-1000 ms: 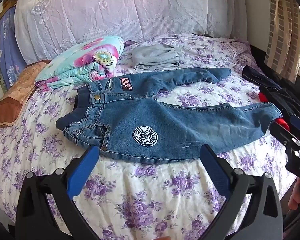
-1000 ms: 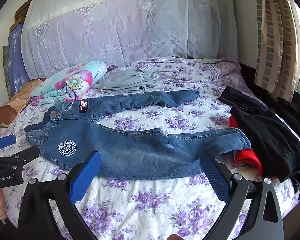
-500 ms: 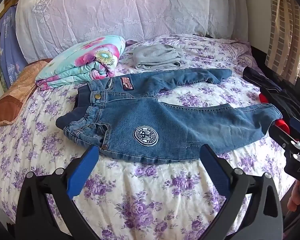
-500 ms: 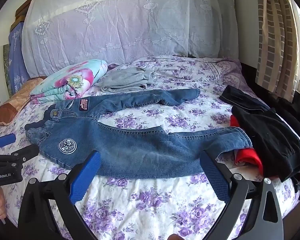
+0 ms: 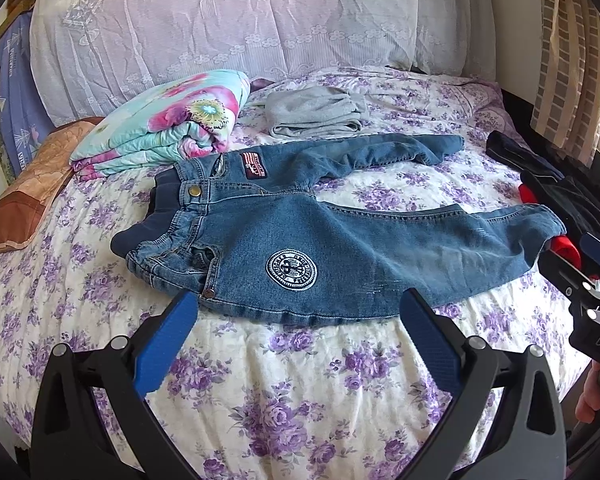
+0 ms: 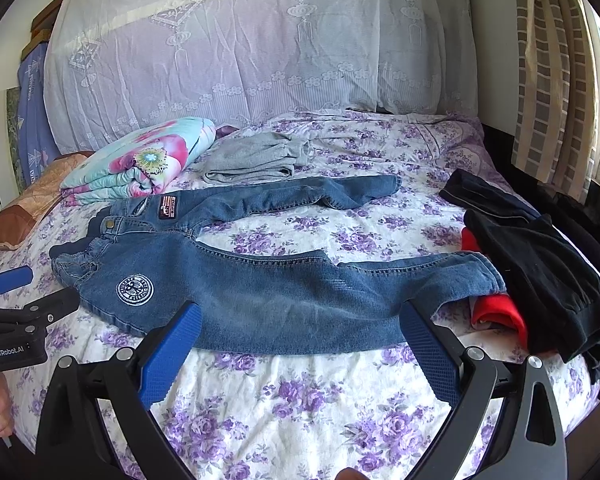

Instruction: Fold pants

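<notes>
A small pair of blue jeans (image 5: 340, 248) (image 6: 284, 292) lies flat on the floral bedsheet, waistband to the left and legs spread to the right. A round white patch marks the near thigh. My left gripper (image 5: 300, 312) hovers open just in front of the near hem, below the patch, touching nothing. In the right wrist view my right gripper (image 6: 300, 320) stands open over the near edge of the lower leg, empty. The left gripper (image 6: 24, 300) also shows at that view's left edge, and the right gripper (image 5: 580, 268) at the left wrist view's right edge.
A folded floral quilt (image 5: 168, 120) and a folded grey garment (image 5: 316, 114) lie beyond the jeans. A black garment (image 6: 540, 264) over something red (image 6: 496, 312) sits at the right end, by the lower cuff. A brown pillow (image 5: 28, 188) is far left. Curtains hang at right.
Both views have shifted only slightly; the jeans lie as before and both grippers stay open.
</notes>
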A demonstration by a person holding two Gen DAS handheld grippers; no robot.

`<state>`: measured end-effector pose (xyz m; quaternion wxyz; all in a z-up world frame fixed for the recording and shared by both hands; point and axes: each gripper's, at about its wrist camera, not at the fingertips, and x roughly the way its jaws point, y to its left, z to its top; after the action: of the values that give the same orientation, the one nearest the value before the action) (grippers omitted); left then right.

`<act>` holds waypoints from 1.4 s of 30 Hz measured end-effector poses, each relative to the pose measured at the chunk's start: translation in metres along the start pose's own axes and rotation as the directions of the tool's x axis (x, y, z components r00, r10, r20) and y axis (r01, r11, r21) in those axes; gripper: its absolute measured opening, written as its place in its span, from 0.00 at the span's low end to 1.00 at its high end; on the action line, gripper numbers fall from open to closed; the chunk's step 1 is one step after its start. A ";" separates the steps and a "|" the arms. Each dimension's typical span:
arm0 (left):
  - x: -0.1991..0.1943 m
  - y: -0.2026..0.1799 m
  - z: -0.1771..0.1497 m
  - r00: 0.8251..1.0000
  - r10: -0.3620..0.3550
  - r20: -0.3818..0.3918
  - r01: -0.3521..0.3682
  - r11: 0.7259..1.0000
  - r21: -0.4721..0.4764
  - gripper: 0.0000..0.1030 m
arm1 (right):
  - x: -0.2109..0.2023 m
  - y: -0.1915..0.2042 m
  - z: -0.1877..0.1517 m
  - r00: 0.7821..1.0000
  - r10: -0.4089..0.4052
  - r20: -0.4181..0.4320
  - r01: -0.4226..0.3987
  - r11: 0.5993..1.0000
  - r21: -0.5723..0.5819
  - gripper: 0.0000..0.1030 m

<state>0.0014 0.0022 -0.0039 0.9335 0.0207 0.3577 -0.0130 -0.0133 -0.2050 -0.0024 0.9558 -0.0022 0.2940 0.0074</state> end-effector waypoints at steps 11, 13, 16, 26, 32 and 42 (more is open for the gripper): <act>0.001 0.000 -0.002 1.000 -0.001 0.000 0.001 1.000 0.005 0.96 | 0.000 0.001 -0.001 1.000 -0.001 0.000 0.001 1.000 -0.002 0.97; 0.001 -0.001 -0.001 1.000 -0.001 0.000 0.001 1.000 0.006 0.96 | 0.000 0.001 0.000 1.000 -0.001 -0.001 0.001 1.000 -0.001 0.97; 0.001 -0.001 -0.002 1.000 -0.003 -0.002 0.003 1.000 0.005 0.96 | 0.000 0.001 -0.001 1.000 -0.001 -0.001 0.001 1.000 -0.001 0.97; 0.001 -0.003 -0.003 1.000 -0.006 -0.003 0.006 1.000 0.007 0.96 | 0.001 0.002 -0.001 1.000 -0.001 -0.002 0.001 1.000 -0.002 0.97; 0.002 -0.004 -0.003 1.000 -0.007 -0.006 0.007 1.000 0.004 0.96 | 0.002 0.002 -0.002 1.000 -0.001 -0.003 0.001 1.000 -0.003 0.97; 0.003 -0.004 -0.003 1.000 -0.010 -0.008 0.010 1.000 0.001 0.96 | 0.002 0.002 -0.002 1.000 -0.002 -0.004 0.002 1.000 -0.003 0.97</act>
<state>0.0010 -0.0017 -0.0083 0.9321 0.0196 0.3613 -0.0176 -0.0127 -0.2026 -0.0053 0.9551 -0.0037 0.2961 0.0070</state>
